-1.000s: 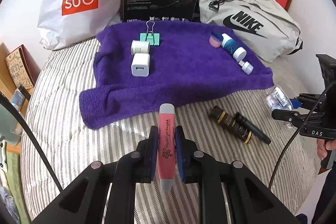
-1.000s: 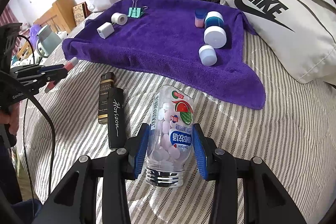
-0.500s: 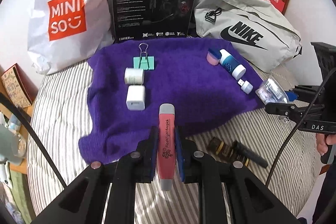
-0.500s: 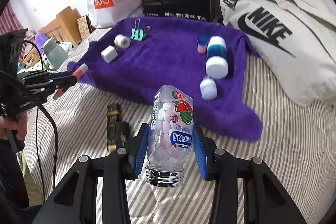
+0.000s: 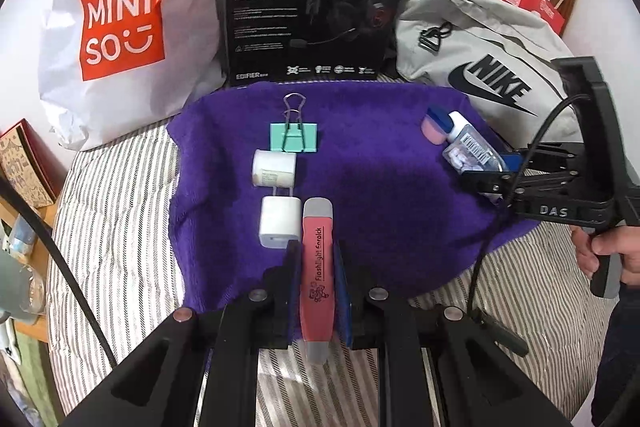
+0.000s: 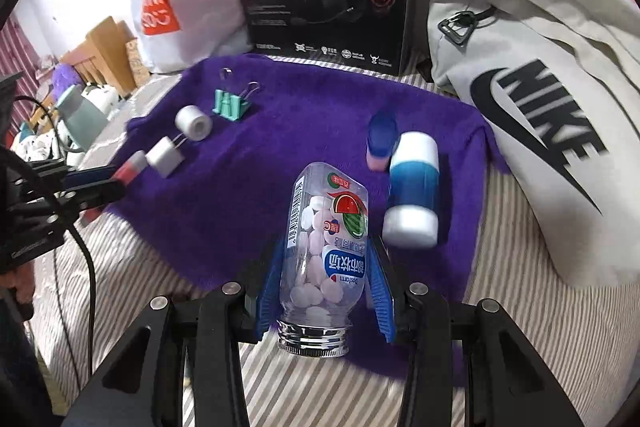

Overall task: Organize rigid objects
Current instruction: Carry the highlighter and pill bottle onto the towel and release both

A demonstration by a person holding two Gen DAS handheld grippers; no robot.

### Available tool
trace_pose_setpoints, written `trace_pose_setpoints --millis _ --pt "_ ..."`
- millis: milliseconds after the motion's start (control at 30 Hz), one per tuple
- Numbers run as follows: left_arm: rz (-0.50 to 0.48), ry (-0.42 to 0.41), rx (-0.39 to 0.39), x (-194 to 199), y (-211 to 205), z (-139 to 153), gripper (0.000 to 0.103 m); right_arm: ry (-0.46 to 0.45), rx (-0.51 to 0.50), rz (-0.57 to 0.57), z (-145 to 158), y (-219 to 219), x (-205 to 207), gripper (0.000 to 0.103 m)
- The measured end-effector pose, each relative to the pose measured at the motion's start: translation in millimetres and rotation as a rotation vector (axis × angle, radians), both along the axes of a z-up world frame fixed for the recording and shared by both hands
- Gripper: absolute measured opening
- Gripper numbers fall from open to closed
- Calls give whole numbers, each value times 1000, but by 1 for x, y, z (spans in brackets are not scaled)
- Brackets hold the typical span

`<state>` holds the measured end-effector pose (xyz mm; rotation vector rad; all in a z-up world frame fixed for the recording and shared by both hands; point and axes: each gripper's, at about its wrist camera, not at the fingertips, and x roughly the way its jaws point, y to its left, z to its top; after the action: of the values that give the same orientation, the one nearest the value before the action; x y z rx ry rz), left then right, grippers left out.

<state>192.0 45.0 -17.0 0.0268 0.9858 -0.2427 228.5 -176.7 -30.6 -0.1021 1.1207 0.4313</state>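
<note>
So both grippers are loaded up. The left gripper (image 5: 316, 267) is clamped tight on a pink earpick flashlight (image 5: 318, 267), lengthwise between the pads, its grey tip over the purple towel (image 5: 380, 187) right beside the white charger cube (image 5: 279, 222). The right gripper (image 6: 326, 267) is squeezing a clear candy bottle (image 6: 324, 247) by its sides, chrome cap toward the camera, round white and pinkish tablets inside. It hangs over the towel's near edge, just beside a blue-and-white tube (image 6: 414, 187).

Only the left wrist view shows a hand (image 5: 608, 255) on the other gripper's handle. From the right wrist view the tube looks big and blurred, and the pink flashlight just pokes in at the left. Behind the charger sit a white roll (image 5: 274, 169) and a teal binder clip (image 5: 294, 138).
</note>
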Motion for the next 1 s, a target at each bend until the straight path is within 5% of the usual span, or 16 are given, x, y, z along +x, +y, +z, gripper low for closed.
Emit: trace_pose_setpoints --millis 767,900,1000 --pt "-24 14 -14 31 -2 -14 16 5 -87 13 -32 23 39 42" --pt "-29 18 -20 38 -8 -20 16 24 -71 13 -30 19 34 59" --pt "-33 22 -20 44 -13 -21 16 13 -78 8 -25 17 27 59"
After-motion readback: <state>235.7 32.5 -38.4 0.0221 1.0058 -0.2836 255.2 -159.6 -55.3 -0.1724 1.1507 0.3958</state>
